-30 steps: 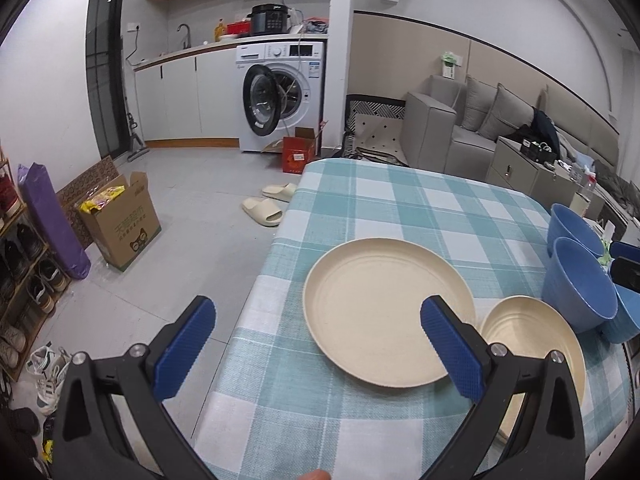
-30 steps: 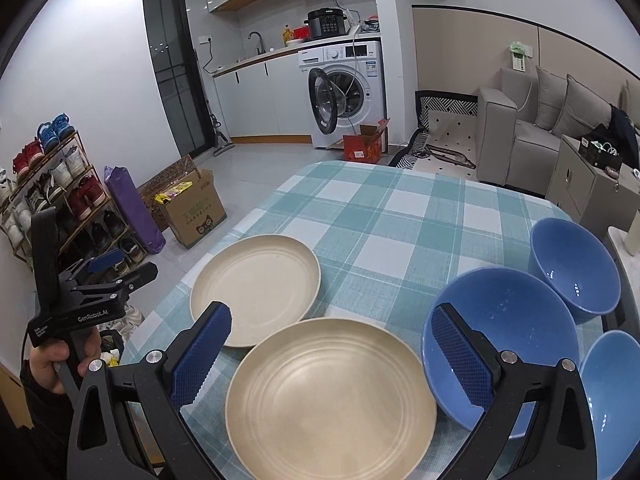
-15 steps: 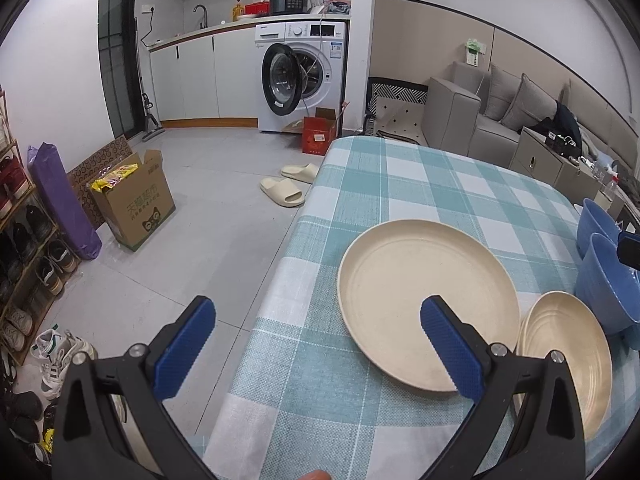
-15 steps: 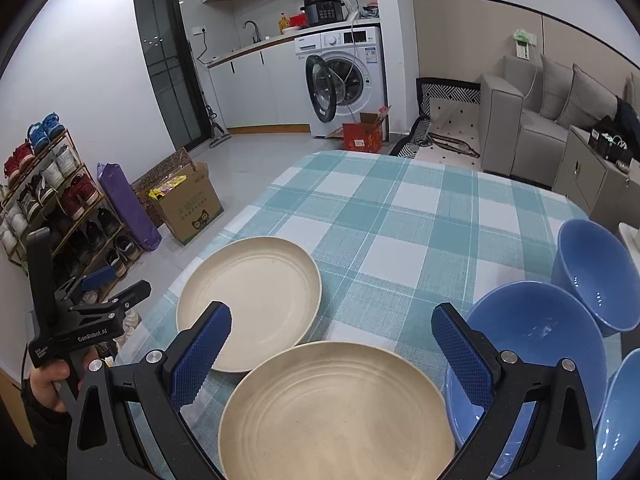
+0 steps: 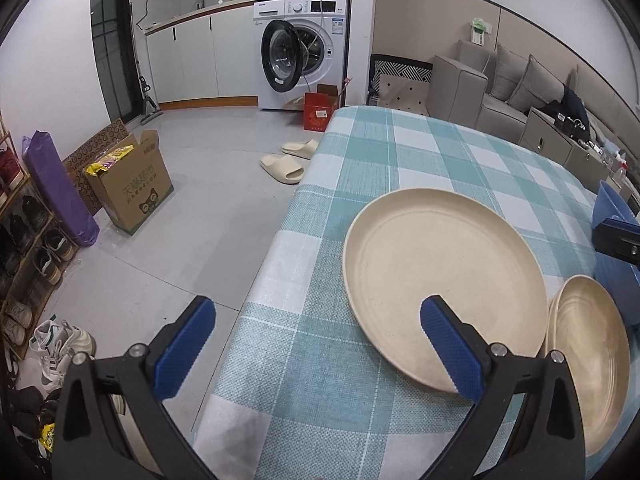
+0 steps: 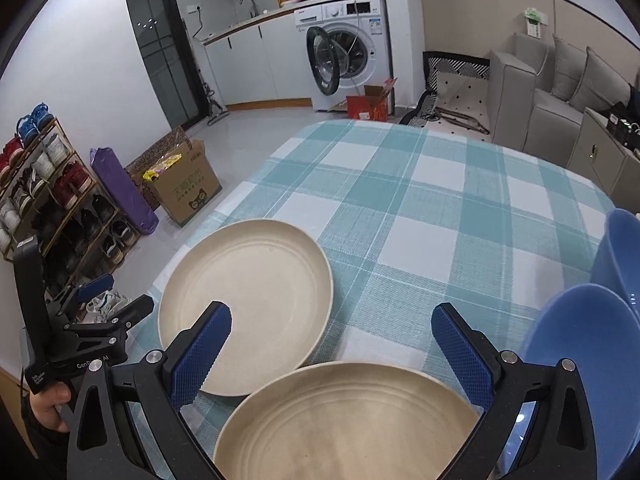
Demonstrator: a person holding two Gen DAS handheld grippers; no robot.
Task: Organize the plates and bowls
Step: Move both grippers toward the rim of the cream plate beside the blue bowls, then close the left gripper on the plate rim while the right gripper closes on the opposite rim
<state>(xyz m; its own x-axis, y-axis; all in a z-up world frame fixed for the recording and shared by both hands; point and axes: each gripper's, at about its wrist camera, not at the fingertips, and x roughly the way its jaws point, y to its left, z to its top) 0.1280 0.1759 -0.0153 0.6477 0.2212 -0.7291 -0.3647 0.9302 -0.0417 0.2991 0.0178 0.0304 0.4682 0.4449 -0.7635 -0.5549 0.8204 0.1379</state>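
Two cream plates lie on the teal checked tablecloth. The larger cream plate sits near the table's left edge. The second cream plate lies to its right, just touching it. Blue bowls stand at the right; one shows at the edge of the left wrist view. My left gripper is open and empty, over the table's left edge. My right gripper is open and empty above the second plate. The left gripper also shows in the right wrist view.
The floor drops off left of the table, with a cardboard box, slippers, a shoe rack and a purple bag. A washing machine and a grey sofa stand beyond the table.
Both grippers have shifted left and back: the plates and bowls slid rightward in both views. The left gripper now hangs partly over the floor. Both stay open.
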